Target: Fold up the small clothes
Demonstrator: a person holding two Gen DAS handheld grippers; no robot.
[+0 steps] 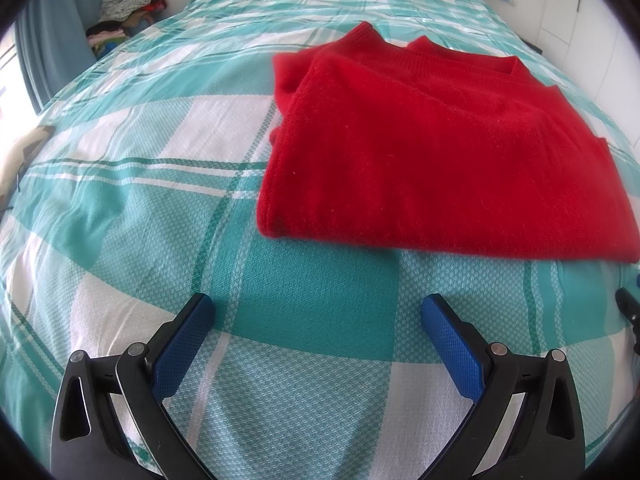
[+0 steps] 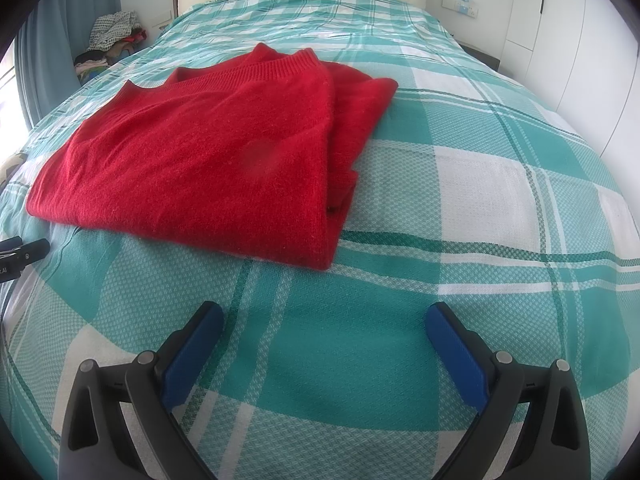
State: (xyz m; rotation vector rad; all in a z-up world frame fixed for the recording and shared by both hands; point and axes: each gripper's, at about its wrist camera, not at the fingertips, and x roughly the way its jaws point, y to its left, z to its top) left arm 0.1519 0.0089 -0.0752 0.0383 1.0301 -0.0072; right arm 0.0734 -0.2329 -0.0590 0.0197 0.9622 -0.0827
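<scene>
Both the left tongs (image 1: 318, 306) and right tongs (image 2: 325, 314) are wide open, holding nothing, so pinching only the top layer of the red sweater (image 1: 440, 152) on the bed (image 1: 160, 208) could pull its folds apart.

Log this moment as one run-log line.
left claw: open, empty | right claw: open, empty | red sweater: folded, flat on plaid bedspread | contact: none
</scene>
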